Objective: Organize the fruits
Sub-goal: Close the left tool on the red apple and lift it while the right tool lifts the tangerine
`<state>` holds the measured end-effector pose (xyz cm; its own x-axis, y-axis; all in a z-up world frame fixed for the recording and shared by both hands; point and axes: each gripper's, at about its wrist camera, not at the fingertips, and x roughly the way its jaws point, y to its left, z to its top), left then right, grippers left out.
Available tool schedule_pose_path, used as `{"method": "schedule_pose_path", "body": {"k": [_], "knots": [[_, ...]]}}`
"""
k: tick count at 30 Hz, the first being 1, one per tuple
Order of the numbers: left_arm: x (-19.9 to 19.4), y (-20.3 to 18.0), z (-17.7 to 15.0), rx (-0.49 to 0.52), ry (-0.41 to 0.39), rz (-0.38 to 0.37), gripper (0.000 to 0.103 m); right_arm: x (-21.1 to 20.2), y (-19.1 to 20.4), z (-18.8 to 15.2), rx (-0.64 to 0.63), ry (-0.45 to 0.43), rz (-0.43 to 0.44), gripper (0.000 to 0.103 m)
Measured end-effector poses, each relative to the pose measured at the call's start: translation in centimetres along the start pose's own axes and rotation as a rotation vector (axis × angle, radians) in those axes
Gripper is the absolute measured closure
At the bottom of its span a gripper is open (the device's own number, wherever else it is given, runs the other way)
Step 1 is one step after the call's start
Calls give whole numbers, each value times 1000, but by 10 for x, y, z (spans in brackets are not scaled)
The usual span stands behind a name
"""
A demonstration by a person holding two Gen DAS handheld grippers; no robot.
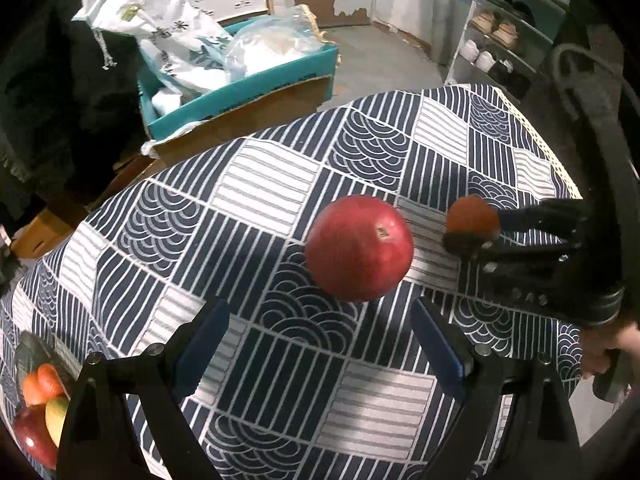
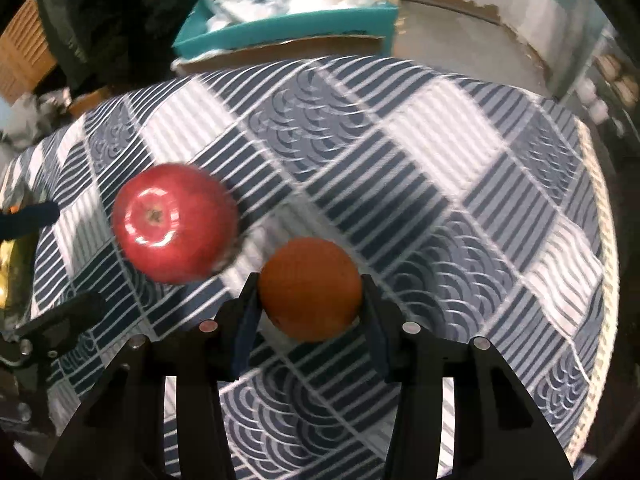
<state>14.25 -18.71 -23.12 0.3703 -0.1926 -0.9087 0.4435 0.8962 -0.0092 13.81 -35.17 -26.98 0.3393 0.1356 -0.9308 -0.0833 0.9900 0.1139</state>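
A red apple (image 1: 360, 248) lies on the patterned tablecloth (image 1: 280, 184), just ahead of my open left gripper (image 1: 320, 344), whose blue pads stand wide apart behind it. The apple also shows in the right wrist view (image 2: 174, 222). My right gripper (image 2: 310, 304) is shut on an orange (image 2: 310, 288), with a finger on each side. In the left wrist view the orange (image 1: 472, 218) sits between the right gripper's black fingers (image 1: 520, 216), to the right of the apple. A dish with several fruits (image 1: 40, 408) sits at the table's left edge.
Beyond the table's far edge stand a teal tray (image 1: 240, 92) with white bags on a cardboard box (image 1: 248, 120). A shoe shelf (image 1: 500, 36) stands at the far right. The cloth's right edge (image 1: 552, 152) drops to the floor.
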Motion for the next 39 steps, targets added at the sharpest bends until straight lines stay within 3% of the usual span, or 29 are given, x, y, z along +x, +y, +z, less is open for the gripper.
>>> {"method": "schedule_pose_path", "body": {"k": [9,18,21,23,39], "knots": [[24,-19,15,29,28,-1,10,-18,-32,-7,98,-32,-49,57],[47,-23,21,-2,51,-16,11,-22,-35,-9,120,-45,-46,57],[49,-20,22,-23,45,-16,23,-18,-31,-7,118,-43,-41,57],[53,-18,21,-37,61,-48,27,-17,-30,-7,116,-41,-41,57],[27,0,3,-81,13,-46,27,-28,-15,-2,105,-74,-45,57]]}}
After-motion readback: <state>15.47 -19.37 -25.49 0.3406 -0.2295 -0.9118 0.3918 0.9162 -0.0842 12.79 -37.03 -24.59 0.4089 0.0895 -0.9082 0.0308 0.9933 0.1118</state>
